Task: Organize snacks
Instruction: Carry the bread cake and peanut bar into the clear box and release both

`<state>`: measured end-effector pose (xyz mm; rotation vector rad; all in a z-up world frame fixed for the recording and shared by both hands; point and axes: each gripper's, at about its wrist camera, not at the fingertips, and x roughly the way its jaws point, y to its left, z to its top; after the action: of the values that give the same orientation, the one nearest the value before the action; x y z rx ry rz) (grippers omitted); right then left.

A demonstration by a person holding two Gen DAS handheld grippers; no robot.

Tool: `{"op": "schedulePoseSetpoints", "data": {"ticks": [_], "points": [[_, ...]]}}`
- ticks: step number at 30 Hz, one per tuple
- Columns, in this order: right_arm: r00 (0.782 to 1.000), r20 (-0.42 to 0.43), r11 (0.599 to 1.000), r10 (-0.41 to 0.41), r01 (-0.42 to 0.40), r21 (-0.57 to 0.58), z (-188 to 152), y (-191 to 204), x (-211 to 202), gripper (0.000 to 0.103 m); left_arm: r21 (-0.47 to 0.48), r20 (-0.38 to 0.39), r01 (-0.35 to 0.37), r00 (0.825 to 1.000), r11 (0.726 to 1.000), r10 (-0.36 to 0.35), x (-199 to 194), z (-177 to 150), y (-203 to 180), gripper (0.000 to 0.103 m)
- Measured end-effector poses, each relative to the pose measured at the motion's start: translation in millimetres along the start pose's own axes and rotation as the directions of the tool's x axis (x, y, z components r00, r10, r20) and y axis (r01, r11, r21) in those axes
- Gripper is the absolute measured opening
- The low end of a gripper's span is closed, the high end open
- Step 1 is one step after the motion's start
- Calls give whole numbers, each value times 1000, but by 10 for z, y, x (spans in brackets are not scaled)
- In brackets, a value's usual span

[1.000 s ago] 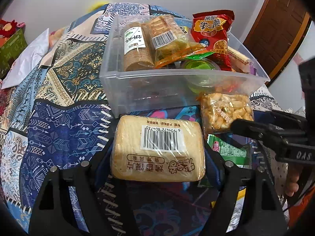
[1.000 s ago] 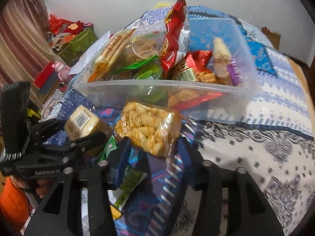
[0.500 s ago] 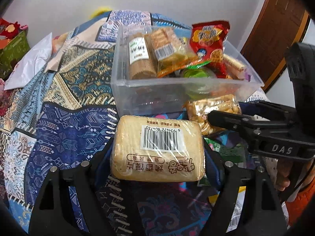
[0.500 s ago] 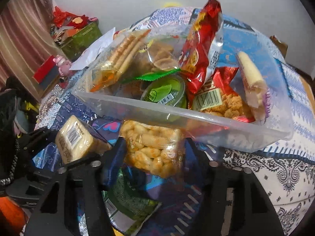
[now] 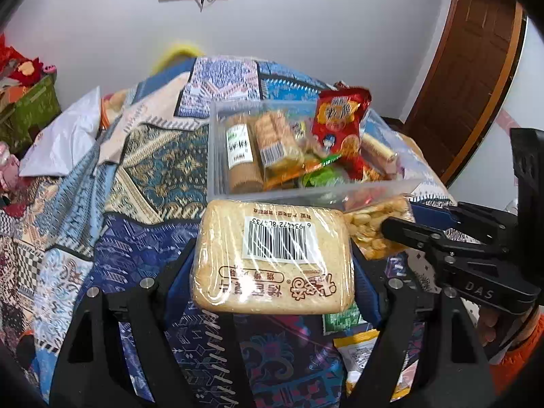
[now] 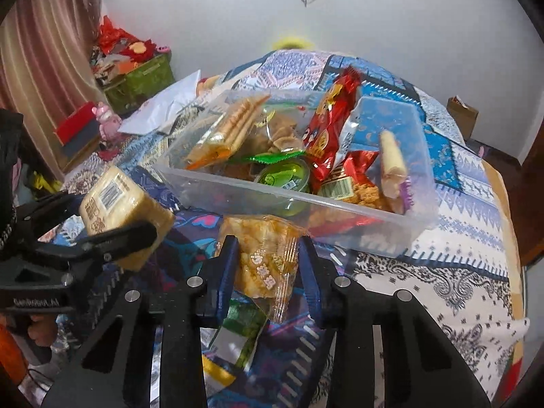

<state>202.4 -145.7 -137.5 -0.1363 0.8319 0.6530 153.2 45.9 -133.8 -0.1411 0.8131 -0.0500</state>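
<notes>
While the left gripper (image 5: 273, 258) clamps a tan rectangular plastic-wrapped bread pack (image 5: 273, 258) just short of the clear plastic snack bin (image 6: 238, 187), the right gripper (image 6: 267, 258) grips a clear crinkly packet of golden puffed snacks (image 6: 265, 255) beside it. Both packs hang above the blue patterned patchwork cloth (image 5: 136, 248), near the bin's front wall.

Upright red packet (image 6: 328, 129) crowds the bin's (image 6: 391, 234) middle; right corner open.

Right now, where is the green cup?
In the right wrist view, the green cup sits inside the clear bin, against its near wall, with the red bag on its right.
</notes>
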Motion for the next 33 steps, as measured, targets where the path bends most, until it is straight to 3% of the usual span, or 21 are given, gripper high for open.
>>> {"op": "schedulePoseSetpoints", "data": {"ticks": [9,17,33], "points": [[993,112,999,-27,23,33,170,-139,-375,32,-4,65,-7,998,1000,7,-144,252,0,80],[982,166,994,-86,73,83,344,-369,-447,32,4,111,-14,994,1000,13,-84,554,-41,80],[984,158,987,-76,52,155,544,-667,-130,32,14,23,-29,999,999,28,683,778,-294,80]]}}
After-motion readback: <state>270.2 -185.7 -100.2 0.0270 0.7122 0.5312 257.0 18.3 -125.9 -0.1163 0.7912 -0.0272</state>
